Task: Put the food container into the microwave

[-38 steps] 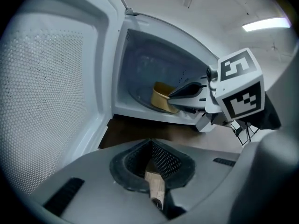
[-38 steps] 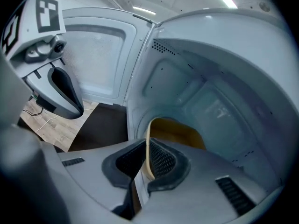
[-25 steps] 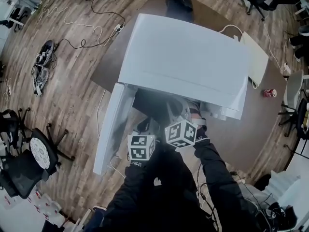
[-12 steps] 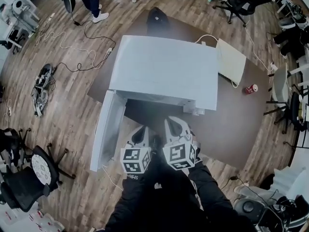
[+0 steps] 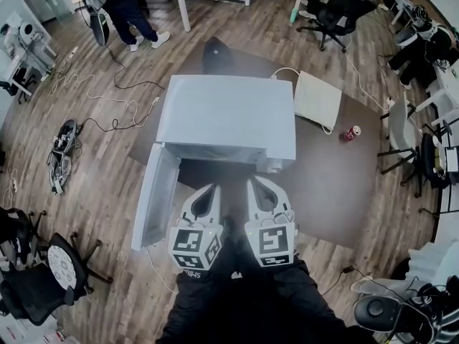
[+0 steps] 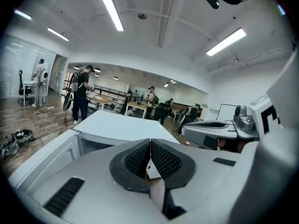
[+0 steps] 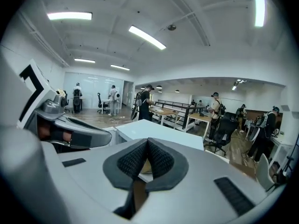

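The white microwave [image 5: 226, 120] stands on the dark brown table [image 5: 337, 192]. Its door [image 5: 154, 196] hangs open to the left. Its top hides the cavity, so no food container shows in any view. My left gripper [image 5: 212, 189] and right gripper [image 5: 253, 183] are side by side in front of the opening, a little back from it. The left gripper [image 6: 150, 154] has its ribbed pads pressed together with nothing between them. The right gripper [image 7: 147, 154] is shut the same way and holds nothing. The microwave's top [image 6: 119, 125] shows beyond the left jaws.
A flat white box [image 5: 318, 100] with a cable, a red can [image 5: 351, 132] and a black bag [image 5: 215, 54] lie on the table round the microwave. Cables [image 5: 107, 92] trail over the wooden floor at left. Office chairs [image 5: 36, 264] and a person [image 5: 122, 6] stand farther off.
Both grippers have drawn back from the microwave's opening toward me. The head view has pulled away, so the microwave looks smaller and farther off.
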